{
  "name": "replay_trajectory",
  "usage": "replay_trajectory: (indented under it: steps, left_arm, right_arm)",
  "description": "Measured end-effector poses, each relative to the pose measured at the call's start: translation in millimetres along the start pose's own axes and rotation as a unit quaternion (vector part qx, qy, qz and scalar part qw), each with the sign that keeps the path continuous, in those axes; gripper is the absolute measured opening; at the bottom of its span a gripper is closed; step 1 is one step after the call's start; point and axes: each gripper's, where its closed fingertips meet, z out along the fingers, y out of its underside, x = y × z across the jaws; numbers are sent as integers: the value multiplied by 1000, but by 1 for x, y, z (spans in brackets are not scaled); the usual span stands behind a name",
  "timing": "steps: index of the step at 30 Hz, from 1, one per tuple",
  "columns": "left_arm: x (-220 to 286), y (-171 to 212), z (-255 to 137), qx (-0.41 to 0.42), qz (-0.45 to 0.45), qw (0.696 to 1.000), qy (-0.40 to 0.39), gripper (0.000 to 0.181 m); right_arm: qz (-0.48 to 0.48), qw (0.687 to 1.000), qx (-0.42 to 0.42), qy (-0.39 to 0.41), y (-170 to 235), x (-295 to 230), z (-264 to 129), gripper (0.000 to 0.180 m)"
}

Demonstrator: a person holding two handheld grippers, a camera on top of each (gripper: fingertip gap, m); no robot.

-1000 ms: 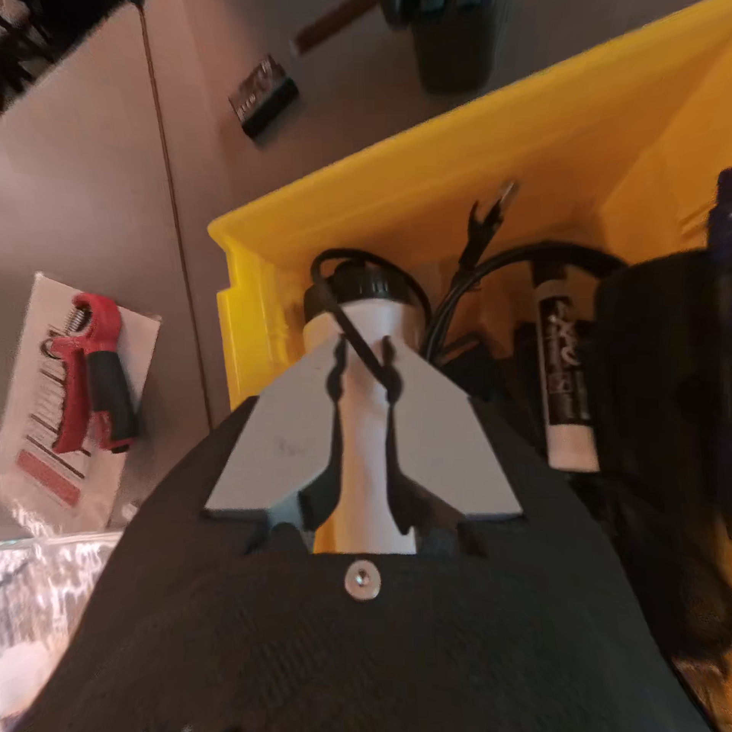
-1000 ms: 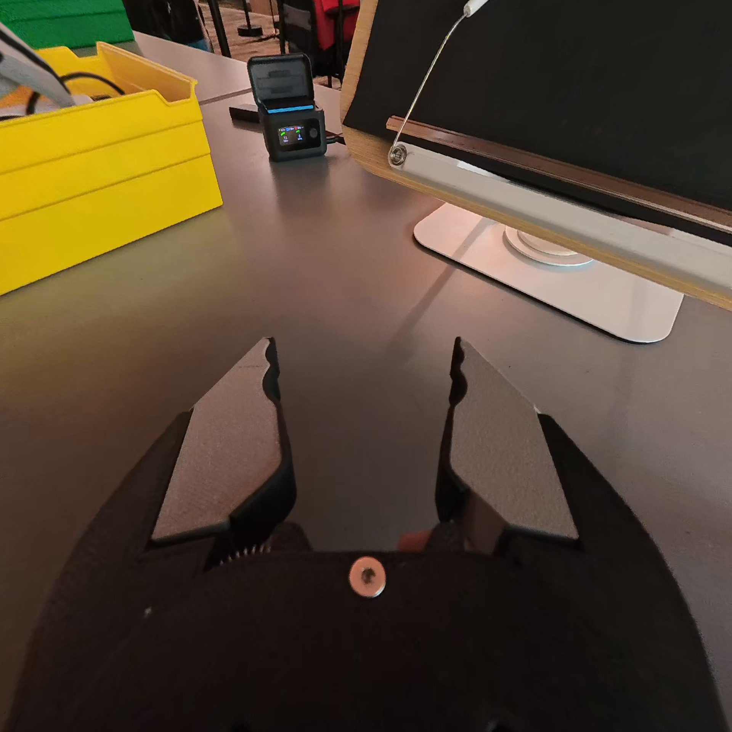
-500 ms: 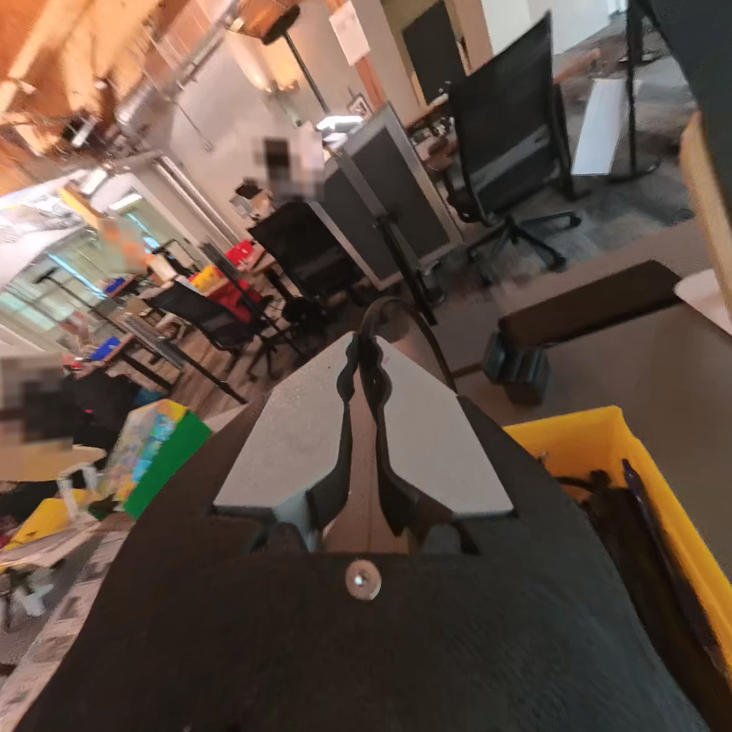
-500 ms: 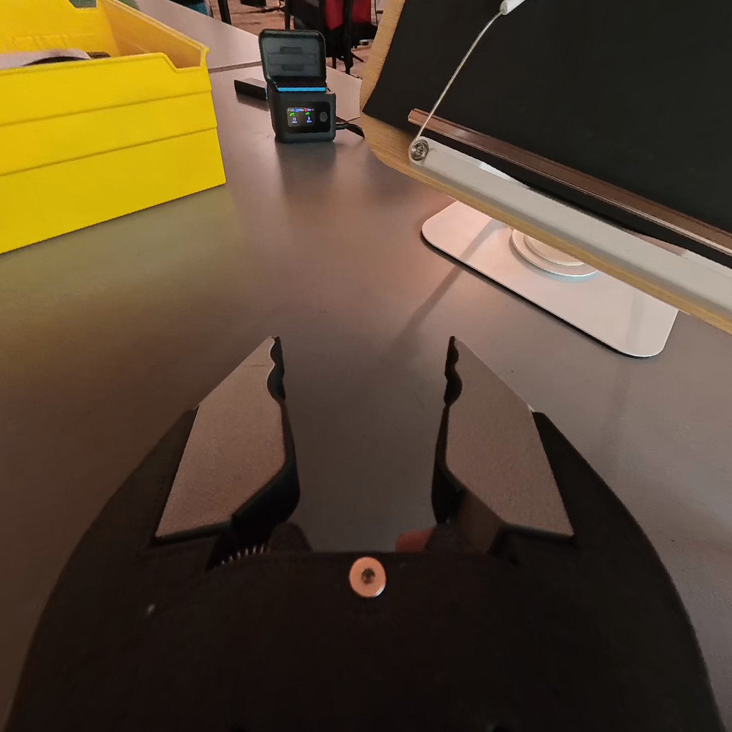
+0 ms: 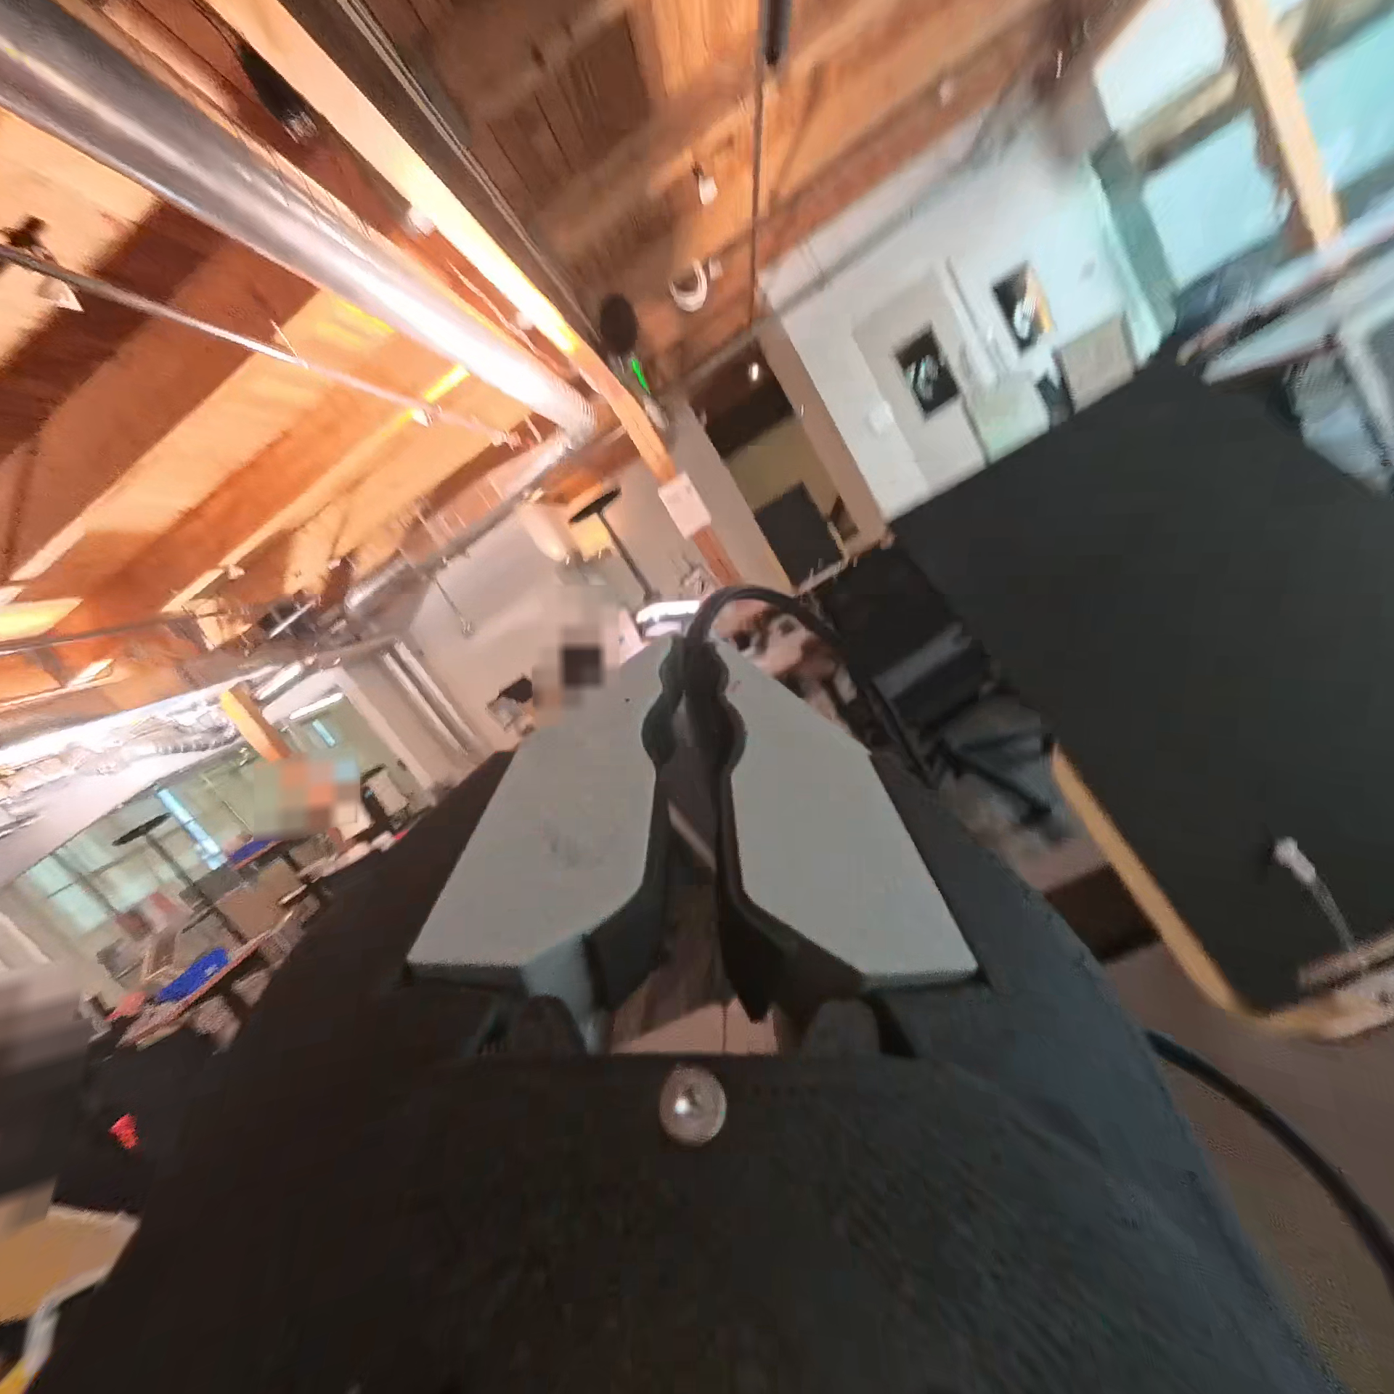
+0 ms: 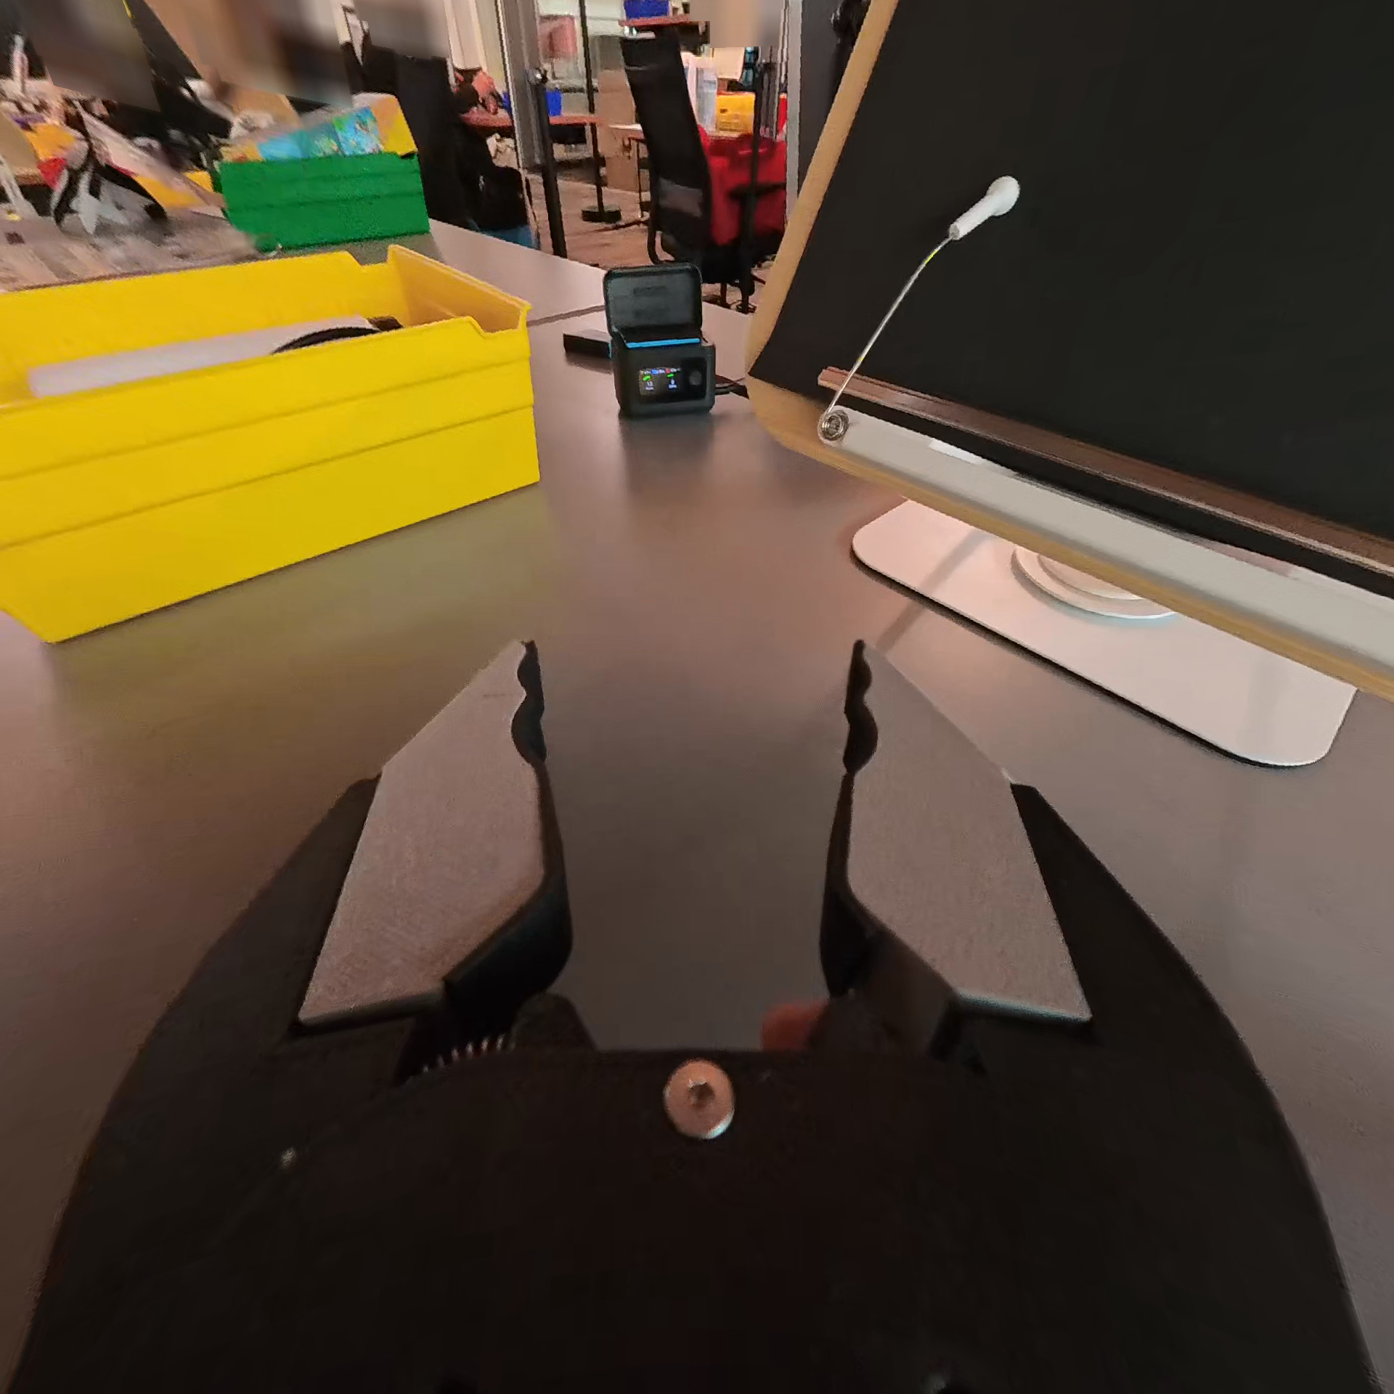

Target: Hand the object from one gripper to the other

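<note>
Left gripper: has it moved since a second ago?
Yes. The left gripper was down in the yellow bin; now it points up toward the ceiling pipe, shut on a black loop, the bin out of its view.

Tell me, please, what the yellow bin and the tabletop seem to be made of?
The yellow bin looks like moulded plastic with a smooth, slight sheen: uniform colour, stepped ridges along its wall. The tabletop seems a dark grey laminate, semi-matte; it softly reflects light, though the core is not visible.

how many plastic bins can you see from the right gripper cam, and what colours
2: a yellow bin on the table at left, beside the open right gripper, and a green bin farther behind it. Blurred clutter beyond may hide more.
</note>
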Motion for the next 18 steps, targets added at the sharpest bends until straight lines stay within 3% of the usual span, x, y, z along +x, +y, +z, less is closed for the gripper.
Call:
replay_trajectory:
  steps: [6,10,18]
  left_arm:
    - [14,-62,-6,31,-38,997,63,0]
    - [72,-58,-10,17,-31,989,143,1]
    - [193,-21,-37,-12,-38,957,286,1]
  right_arm:
    - [10,997,52,-64,-21,-19,-8,81]
    - [24,974,137,-181,-56,-55,-36,78]
    - [41,931,226,-284,-92,-75,-85,73]
